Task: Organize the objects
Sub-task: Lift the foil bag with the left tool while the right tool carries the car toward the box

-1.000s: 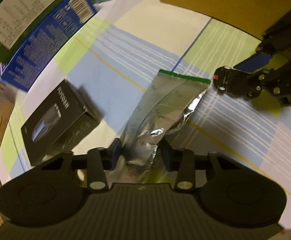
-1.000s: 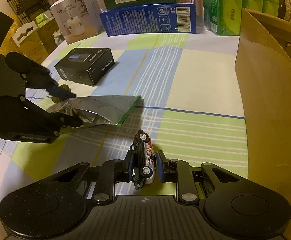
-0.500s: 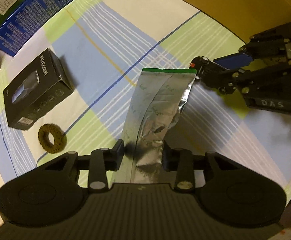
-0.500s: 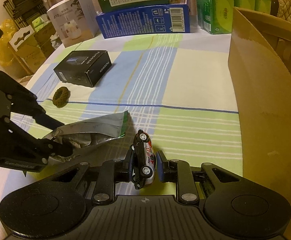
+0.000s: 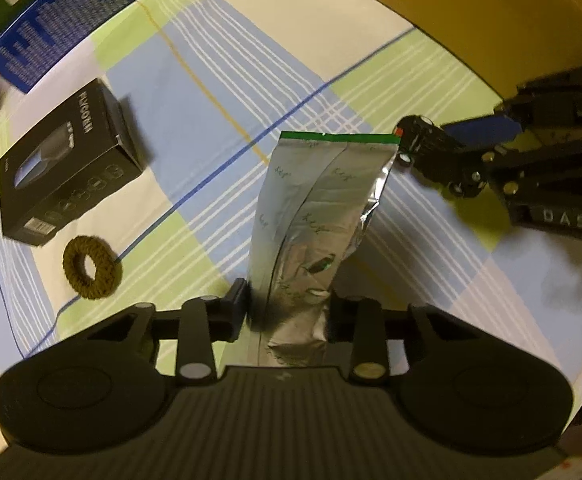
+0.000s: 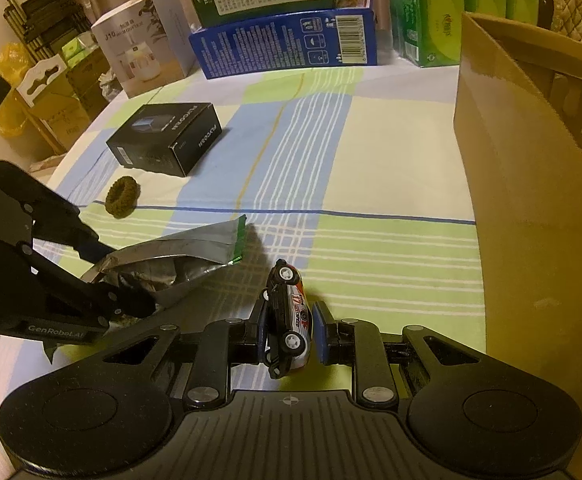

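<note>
The left gripper [image 5: 287, 312], jaws closing, pinches the crumpled near end of a foil pouch [image 5: 315, 200] held above the checked tablecloth [image 6: 371, 128], while the right gripper [image 6: 289, 332] clamps a toy car [image 6: 289, 316] sideways. The slick foil may slip, or its green-edged tip may snag the car just beside it. Beyond, the cardboard box [image 6: 511, 168] hides its interior, and the pouch's contents cannot be made out.
</note>
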`<action>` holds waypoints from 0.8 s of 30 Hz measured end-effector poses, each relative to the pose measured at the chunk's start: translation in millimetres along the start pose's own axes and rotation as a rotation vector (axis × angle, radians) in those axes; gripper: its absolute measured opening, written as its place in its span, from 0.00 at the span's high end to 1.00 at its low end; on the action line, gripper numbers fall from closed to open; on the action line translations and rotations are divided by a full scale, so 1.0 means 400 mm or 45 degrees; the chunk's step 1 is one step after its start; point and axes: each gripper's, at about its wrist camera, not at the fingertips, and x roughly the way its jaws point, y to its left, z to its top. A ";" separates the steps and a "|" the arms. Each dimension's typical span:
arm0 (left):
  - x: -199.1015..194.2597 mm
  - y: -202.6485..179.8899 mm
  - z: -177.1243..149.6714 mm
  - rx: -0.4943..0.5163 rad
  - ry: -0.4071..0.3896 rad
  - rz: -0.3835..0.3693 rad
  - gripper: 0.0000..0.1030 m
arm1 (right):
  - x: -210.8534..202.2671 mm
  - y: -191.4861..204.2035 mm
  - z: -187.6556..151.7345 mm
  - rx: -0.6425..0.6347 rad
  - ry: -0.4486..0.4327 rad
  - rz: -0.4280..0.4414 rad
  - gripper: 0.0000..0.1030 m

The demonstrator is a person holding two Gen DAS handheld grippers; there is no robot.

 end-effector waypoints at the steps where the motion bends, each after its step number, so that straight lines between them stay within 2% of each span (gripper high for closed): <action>1: -0.003 0.000 -0.004 -0.016 0.000 -0.005 0.72 | -0.006 0.000 -0.003 0.007 -0.004 0.001 0.81; 7: -0.031 -0.015 -0.033 -0.112 0.001 0.001 0.72 | -0.059 0.011 -0.026 0.033 -0.035 0.011 0.81; 13: -0.069 -0.045 -0.080 -0.289 -0.036 -0.007 0.72 | -0.110 0.039 -0.049 0.015 -0.054 0.003 0.81; 19: -0.143 -0.083 -0.118 -0.376 -0.099 -0.009 0.72 | -0.195 0.058 -0.057 -0.002 -0.101 -0.015 0.81; 24: -0.228 -0.128 -0.127 -0.400 -0.169 0.009 0.72 | -0.271 0.071 -0.061 -0.012 -0.145 -0.017 0.81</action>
